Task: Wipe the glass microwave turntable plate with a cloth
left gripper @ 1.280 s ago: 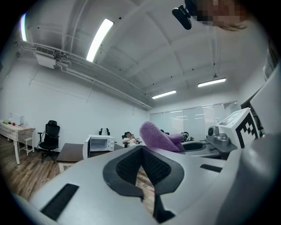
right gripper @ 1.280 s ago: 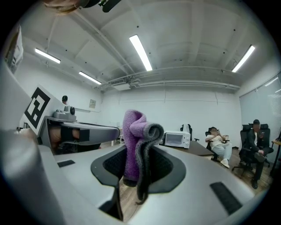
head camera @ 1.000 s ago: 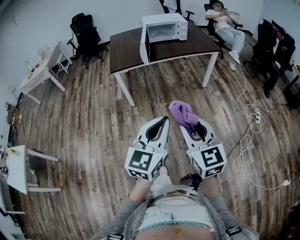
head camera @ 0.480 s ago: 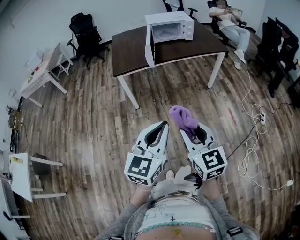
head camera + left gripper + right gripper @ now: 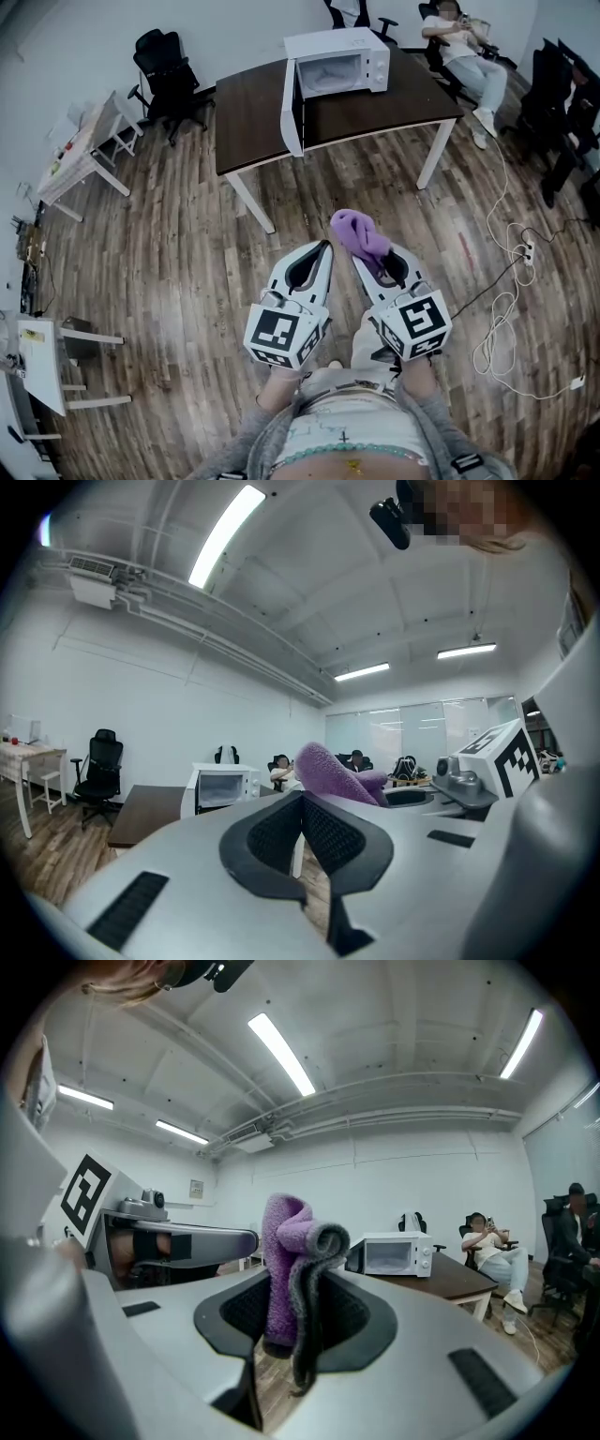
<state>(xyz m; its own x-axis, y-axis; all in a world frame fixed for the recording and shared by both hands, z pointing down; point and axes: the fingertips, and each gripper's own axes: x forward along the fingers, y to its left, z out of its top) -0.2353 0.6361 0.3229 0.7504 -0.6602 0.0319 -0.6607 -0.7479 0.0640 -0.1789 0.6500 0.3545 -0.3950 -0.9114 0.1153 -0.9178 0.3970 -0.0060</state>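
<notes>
A white microwave (image 5: 337, 61) stands on a dark brown table (image 5: 253, 112) ahead of me, its door swung open to the left. The glass plate inside cannot be made out from here. Both grippers are held side by side over the wooden floor, well short of the table. My right gripper (image 5: 368, 255) is shut on a purple cloth (image 5: 356, 232) that sticks up from its jaws, as the cloth (image 5: 289, 1260) shows in the right gripper view. My left gripper (image 5: 325, 247) is shut with nothing in it, its pads (image 5: 319, 827) meeting.
White table legs (image 5: 248, 202) stand between me and the microwave. Black office chairs (image 5: 169, 70) and white desks (image 5: 84, 150) line the left. People sit at the back right (image 5: 469, 47). A power strip with cables (image 5: 511, 281) lies on the floor at right.
The table and microwave have drawn nearer and sit lower in the head view as both grippers travel forward together. The cloth stays in the right gripper.
</notes>
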